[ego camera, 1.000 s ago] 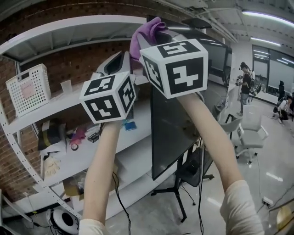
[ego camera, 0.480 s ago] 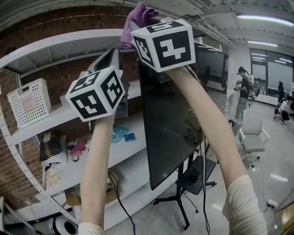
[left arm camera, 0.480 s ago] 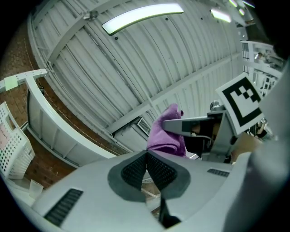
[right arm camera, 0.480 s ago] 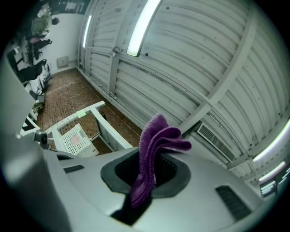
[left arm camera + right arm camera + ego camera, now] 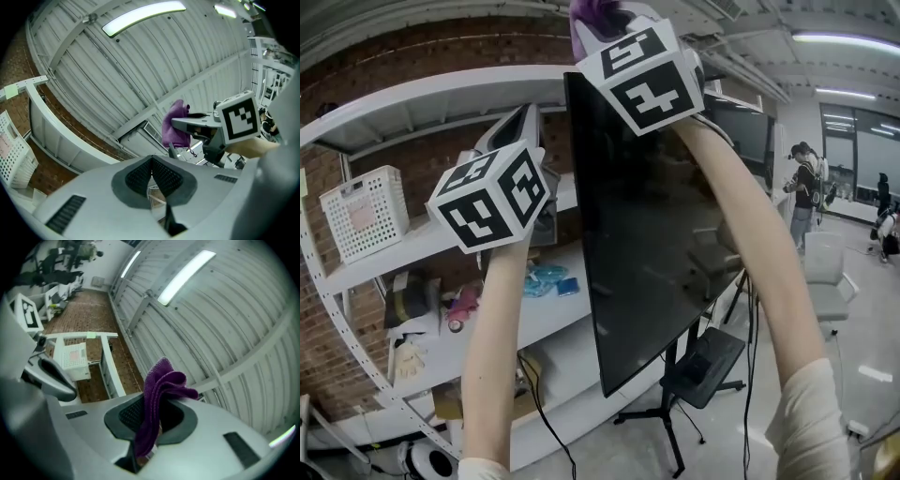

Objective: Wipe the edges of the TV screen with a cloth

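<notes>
A white shelf unit (image 5: 412, 239) stands against a brick wall (image 5: 422, 56). On its upper shelf sits a white perforated basket (image 5: 361, 214). The shelf below carries blue packets (image 5: 546, 277), a pink item (image 5: 461, 302) and a dark bundle (image 5: 408, 295). Pale gloves (image 5: 405, 354) lie lower still. Off to the right a person (image 5: 803, 192) stands on the glossy floor (image 5: 872, 412), with a white office chair (image 5: 825, 281) nearer. Long strip lights (image 5: 844, 39) run along the ribbed ceiling (image 5: 93, 70).
</notes>
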